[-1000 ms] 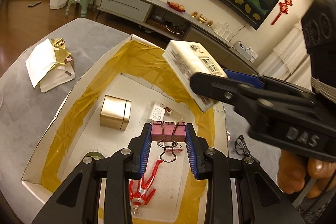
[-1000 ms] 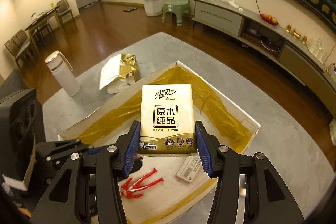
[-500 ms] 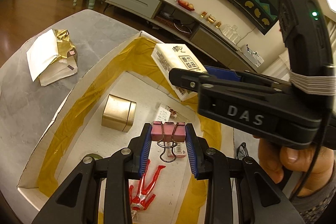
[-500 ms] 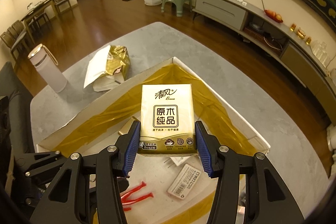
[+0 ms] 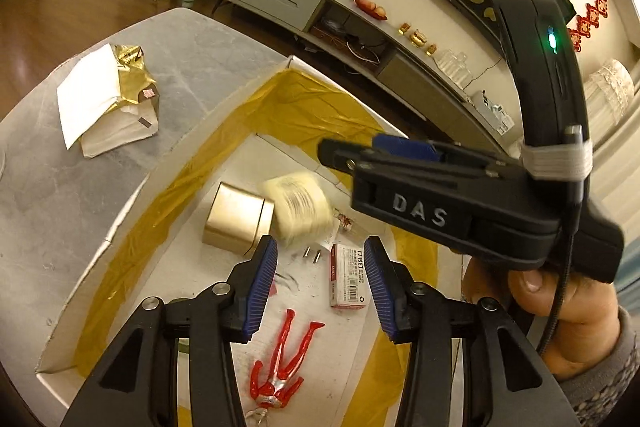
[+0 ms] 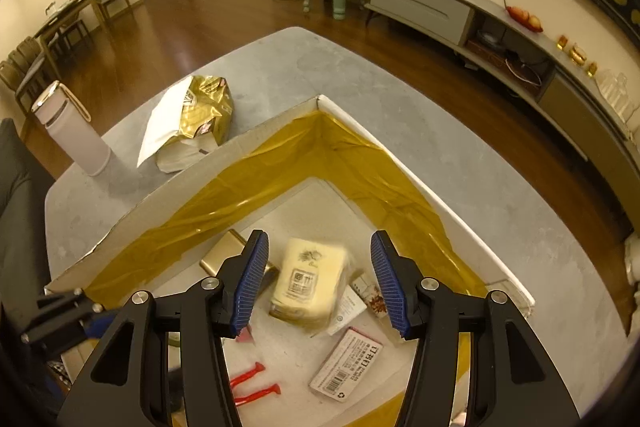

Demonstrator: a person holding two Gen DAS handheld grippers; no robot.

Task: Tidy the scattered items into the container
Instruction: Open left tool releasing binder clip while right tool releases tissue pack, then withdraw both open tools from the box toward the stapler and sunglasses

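Note:
A white cardboard box (image 5: 200,131) (image 6: 400,163) lined with gold film stands on the grey table. My right gripper (image 6: 320,267) hangs open over it, and the cream tissue pack (image 6: 308,283) (image 5: 300,207) lies blurred on the box floor beside a gold tin (image 5: 236,219) (image 6: 228,259). My left gripper (image 5: 320,267) is open too. The pink binder clip (image 6: 243,337) lies below it, mostly hidden by a finger. A red figure (image 5: 284,359) and a small red-and-white box (image 5: 348,275) (image 6: 348,363) also lie inside. The right gripper (image 5: 360,155) crosses the left wrist view from the right.
A gold-and-white bag (image 5: 108,99) (image 6: 192,119) lies on the table left of the box. A white flask (image 6: 72,131) stands near the table's left edge. A person's hand (image 5: 560,307) holds the right gripper's handle. A low cabinet runs along the far wall.
Both grippers have opened. The tissue pack dropped from the right gripper into the box, and the pink binder clip fell from the left one.

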